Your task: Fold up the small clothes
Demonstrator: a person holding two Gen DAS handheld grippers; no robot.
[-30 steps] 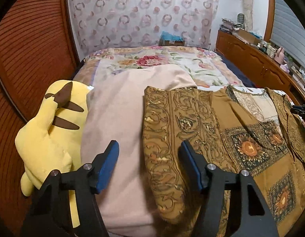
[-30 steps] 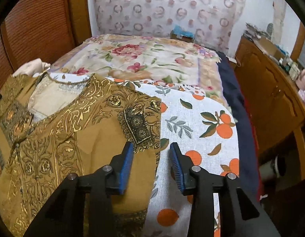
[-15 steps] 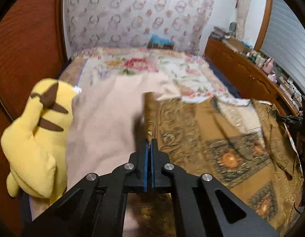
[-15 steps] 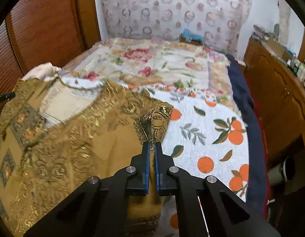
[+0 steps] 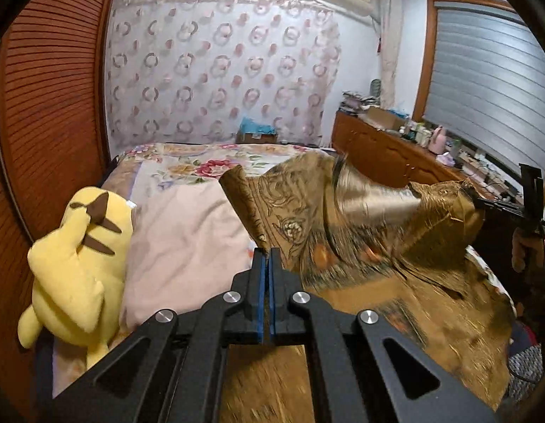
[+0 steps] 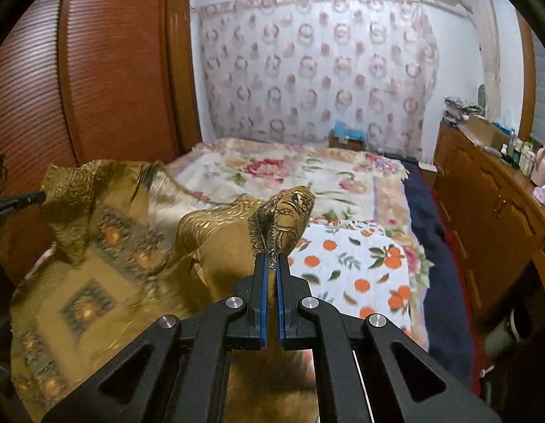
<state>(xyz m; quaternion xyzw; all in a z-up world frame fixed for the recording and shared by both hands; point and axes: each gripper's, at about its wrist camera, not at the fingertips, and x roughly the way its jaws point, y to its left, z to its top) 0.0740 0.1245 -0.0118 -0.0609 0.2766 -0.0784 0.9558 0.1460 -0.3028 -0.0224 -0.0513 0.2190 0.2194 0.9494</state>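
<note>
Bed (image 6: 300, 172) below; left gripper (image 5: 266, 257) and right gripper (image 6: 271, 262) fingers each clamp a corner of the gold garment (image 5: 378, 246), raised at 12 o'clock.

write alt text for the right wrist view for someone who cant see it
The right gripper is shut on a corner of a brown and gold patterned garment, lifting it off a bed with floral and orange-print covers. A wooden cabinet stands to the right.

Garment (image 5: 378, 232): woven brocade cloth, gold-brown, sheen on raised threads. Grippers: matt black plastic, blue rubbery pads (image 5: 260, 299), bright metal screws. Plush toy (image 5: 78, 257): yellow, soft-napped. Wardrobe door (image 6: 106, 70): ribbed, reddish-brown wood. Orange-print sheet (image 6: 357, 264): matt cotton.
</note>
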